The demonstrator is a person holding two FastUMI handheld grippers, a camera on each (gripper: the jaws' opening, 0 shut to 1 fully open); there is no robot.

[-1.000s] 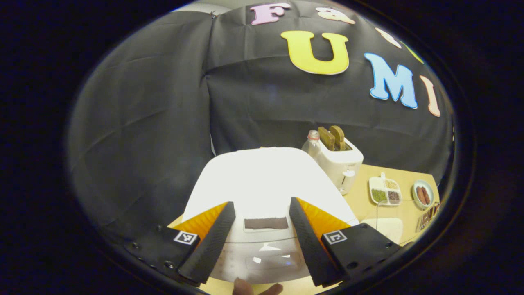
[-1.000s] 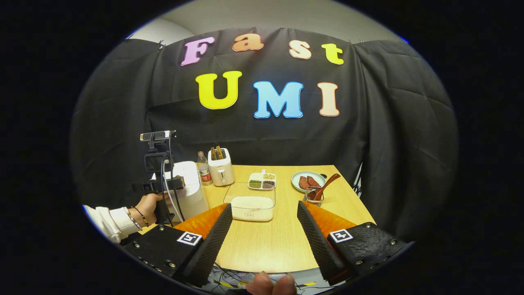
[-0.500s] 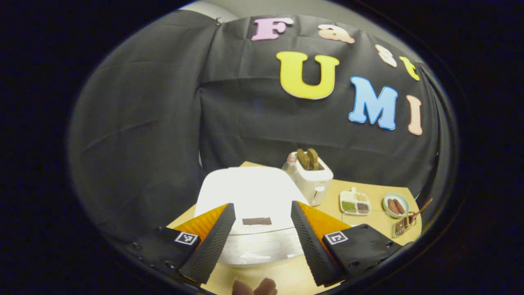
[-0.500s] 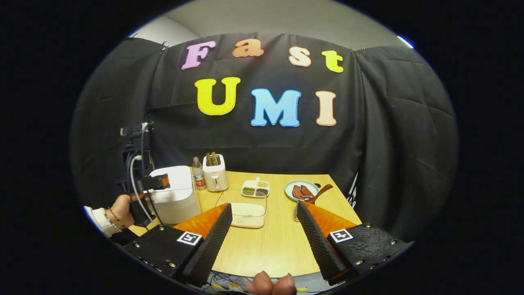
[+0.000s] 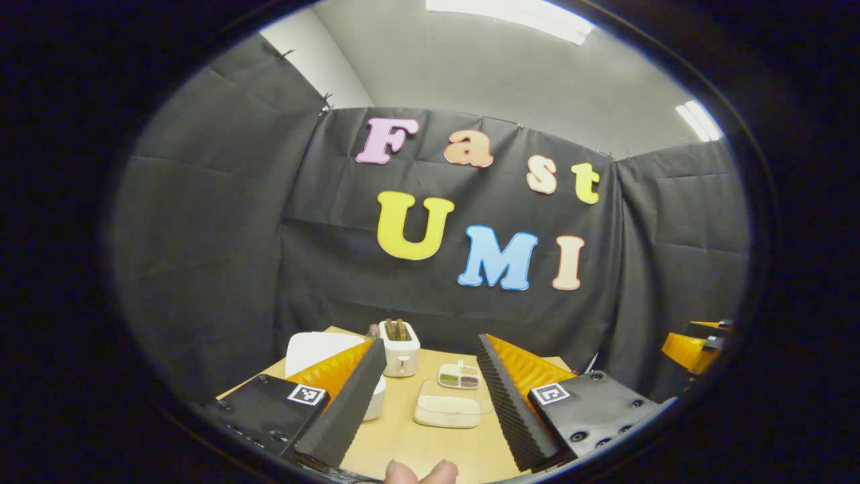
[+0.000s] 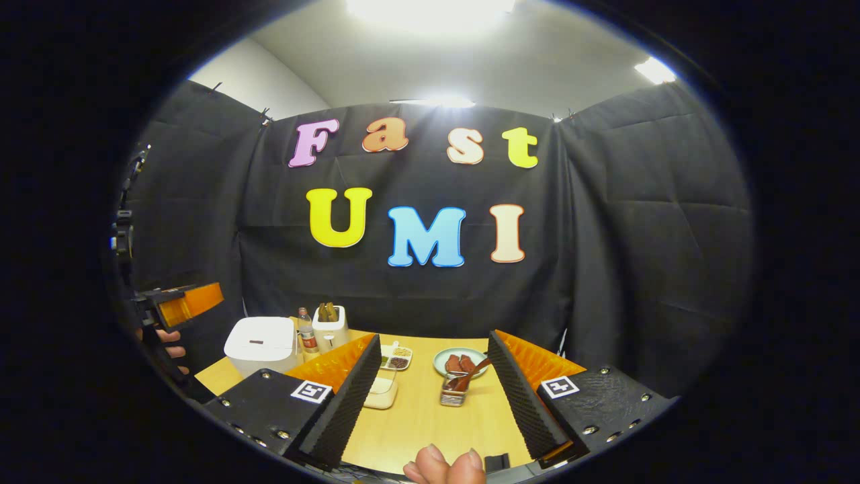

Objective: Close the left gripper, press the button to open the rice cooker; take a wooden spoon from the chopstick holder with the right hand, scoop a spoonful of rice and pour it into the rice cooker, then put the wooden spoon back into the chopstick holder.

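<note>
The white rice cooker (image 6: 261, 339) stands at the table's back left with its lid down; in the left gripper view the rice cooker (image 5: 306, 348) is partly behind one finger. A wire chopstick holder (image 6: 453, 394) holds the wooden spoon (image 6: 472, 372), which leans to the right. The clear box of rice (image 5: 447, 411) lies mid-table. My left gripper (image 5: 430, 343) is open, well back from the cooker and holding nothing. My right gripper (image 6: 433, 339) is open and empty, back from the table's near edge. A hand (image 6: 166, 344) holds the left gripper (image 6: 180, 304) at the far left.
A toaster (image 6: 329, 325) and a bottle (image 6: 306, 335) stand behind the cooker. A sectioned dish (image 6: 398, 357) and a plate of sausages (image 6: 457, 361) sit towards the back. The wooden table (image 6: 423, 423) ends at the black cloth walls. Fingertips (image 6: 447, 467) show at the bottom edge.
Both grippers have drawn back from the table and tilted upward, so the ceiling now shows. The left gripper has left the cooker, whose lid stays down. Both stay open.
</note>
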